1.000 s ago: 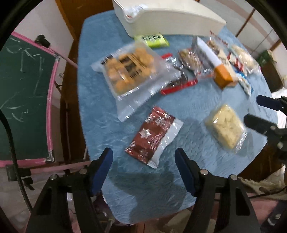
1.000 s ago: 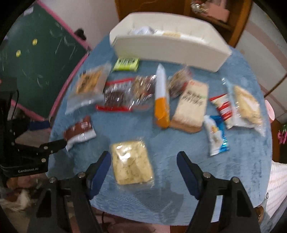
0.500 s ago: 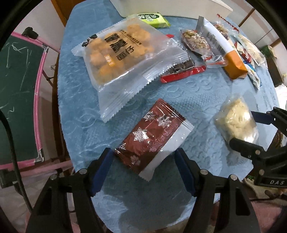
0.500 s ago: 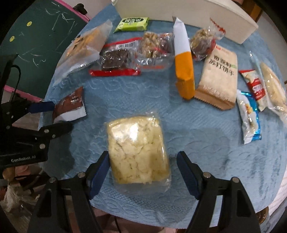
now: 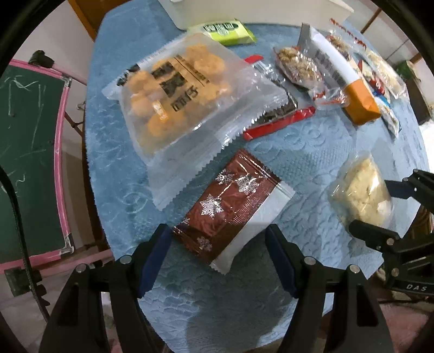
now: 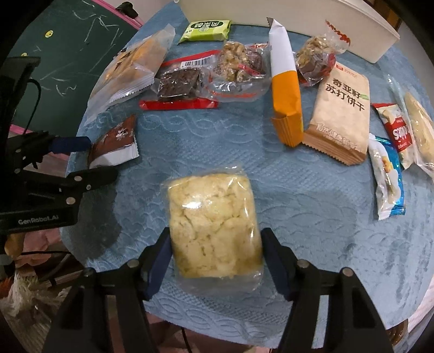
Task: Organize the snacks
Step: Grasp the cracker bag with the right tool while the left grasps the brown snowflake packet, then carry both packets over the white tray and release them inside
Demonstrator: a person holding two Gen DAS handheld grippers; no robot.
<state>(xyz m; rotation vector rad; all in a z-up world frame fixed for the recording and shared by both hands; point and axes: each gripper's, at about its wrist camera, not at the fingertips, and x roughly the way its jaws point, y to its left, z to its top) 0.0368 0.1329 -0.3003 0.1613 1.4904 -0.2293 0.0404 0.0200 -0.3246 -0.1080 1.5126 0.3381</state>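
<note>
Both claws point down over the table (image 6: 312,195) to pick up snacks. Right claw (image 6: 215,255) has just been closing; pads meet the pale cake pack (image 6: 214,225). Left claw (image 5: 218,254) is part open, straddling the brown pack (image 5: 230,209), one pad touching, not yet gripped.

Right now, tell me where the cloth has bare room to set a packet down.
Widest bare patch of blue cloth: between the pale crumbly packet and blue-white packet, below the cracker pack. A smaller strip lies between the red-edged packet and pale packet. Crowded along the white bin.
</note>
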